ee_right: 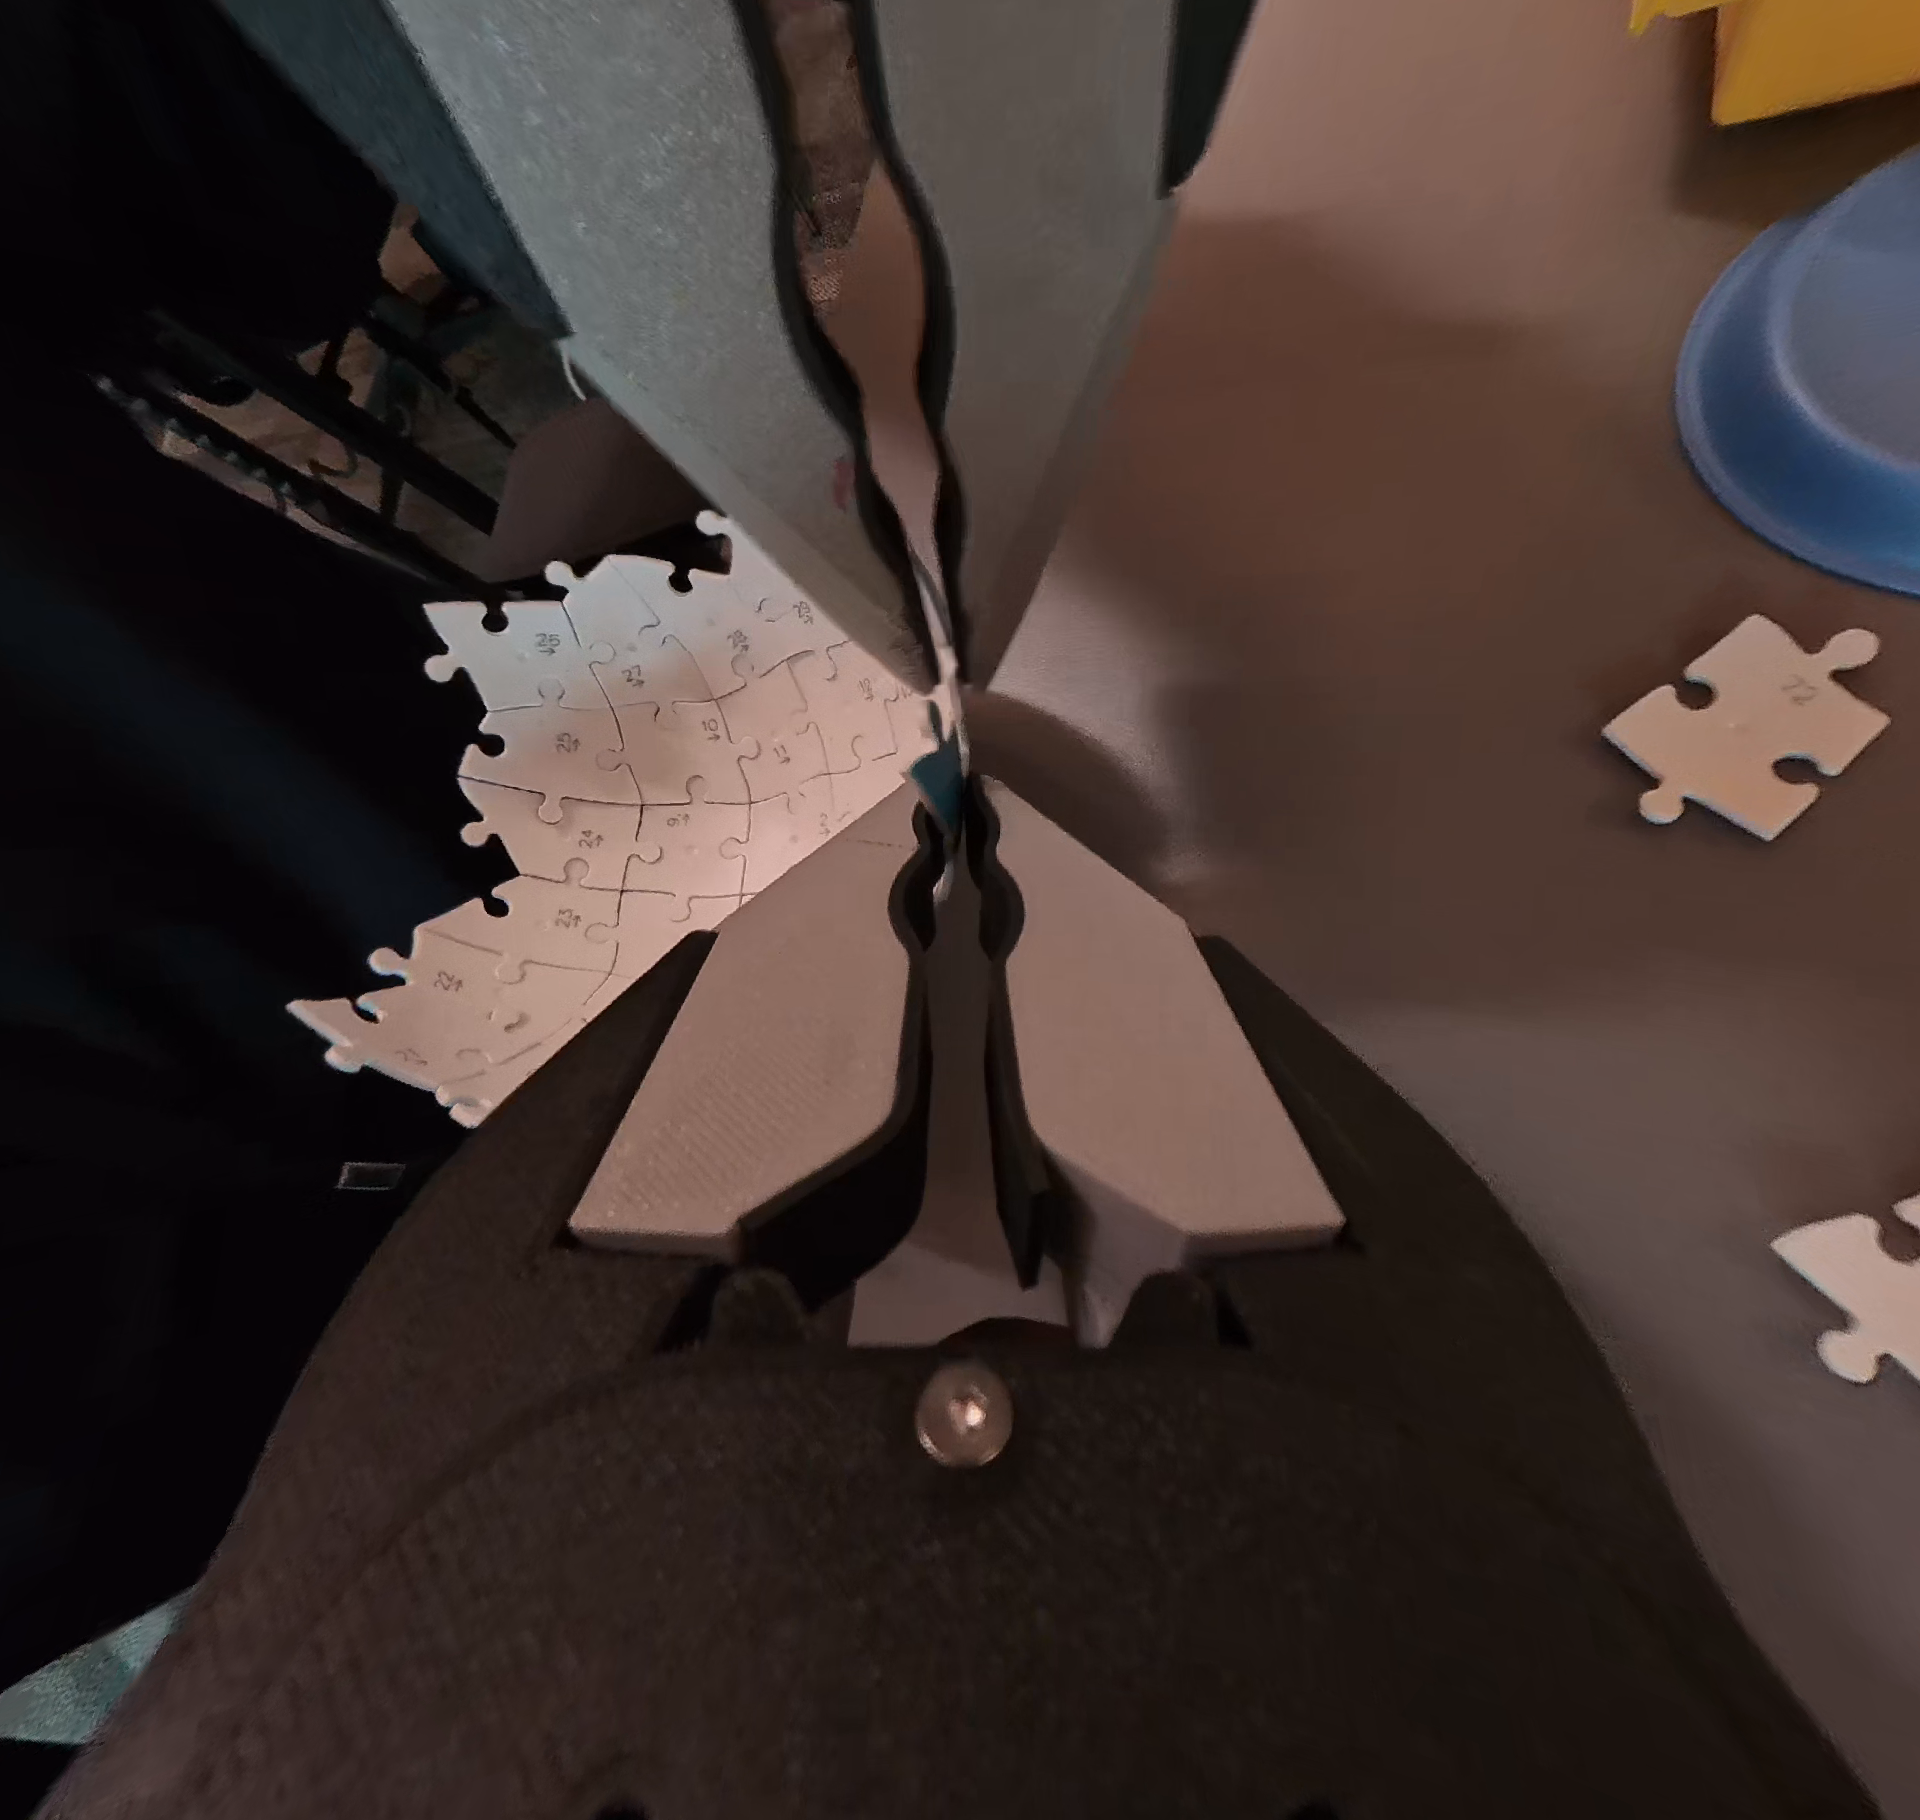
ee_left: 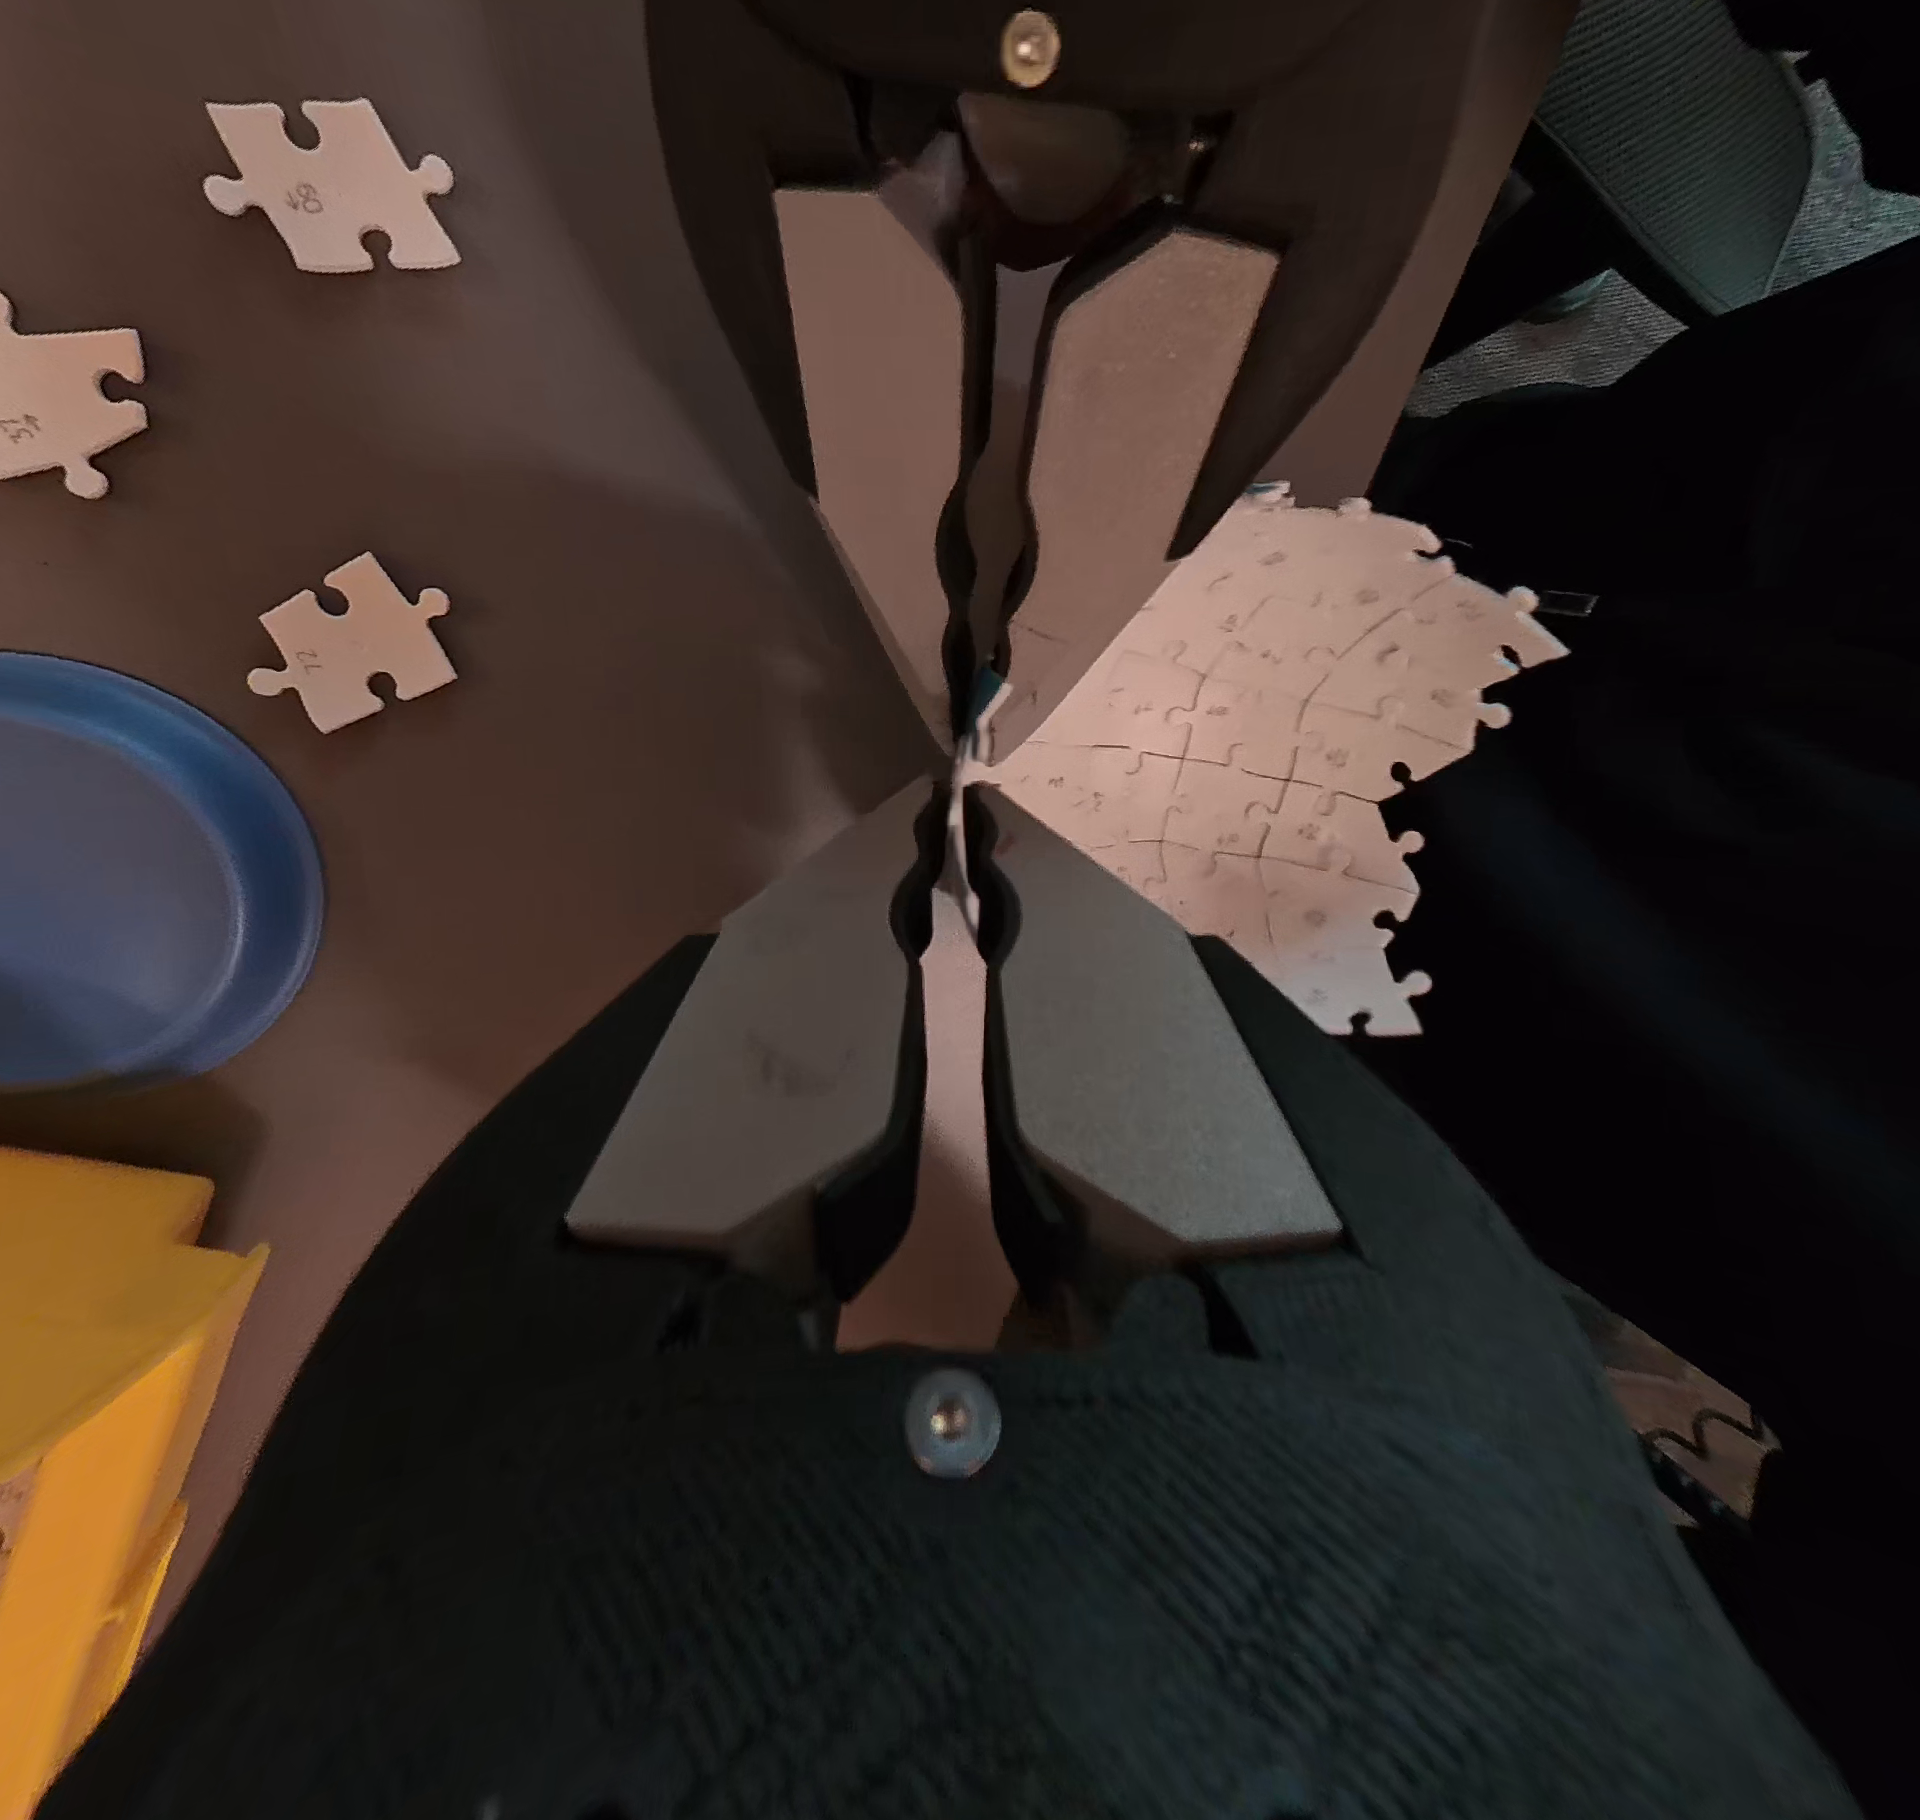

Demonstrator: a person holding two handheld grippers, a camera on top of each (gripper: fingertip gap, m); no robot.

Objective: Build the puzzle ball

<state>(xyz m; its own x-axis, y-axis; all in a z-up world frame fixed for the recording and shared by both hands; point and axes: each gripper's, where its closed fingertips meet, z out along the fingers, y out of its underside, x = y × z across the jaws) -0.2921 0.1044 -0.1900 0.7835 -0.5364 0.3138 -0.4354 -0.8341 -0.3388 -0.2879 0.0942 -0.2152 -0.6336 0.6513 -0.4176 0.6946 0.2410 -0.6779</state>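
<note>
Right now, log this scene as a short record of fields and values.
left gripper: shut on the edge of the assembled puzzle section
right gripper: shut on the same edge, tip to tip with the left
loose pieces: three white ones lying face down on the table in the left wrist view
blue plate: on the table, nothing on its visible part
yellow box: beside the plate

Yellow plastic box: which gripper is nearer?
Left. The yellow plastic box lies right beside the left gripper's body; the right gripper points toward it from the other side of the fingertips' meeting point, farther off.
</note>
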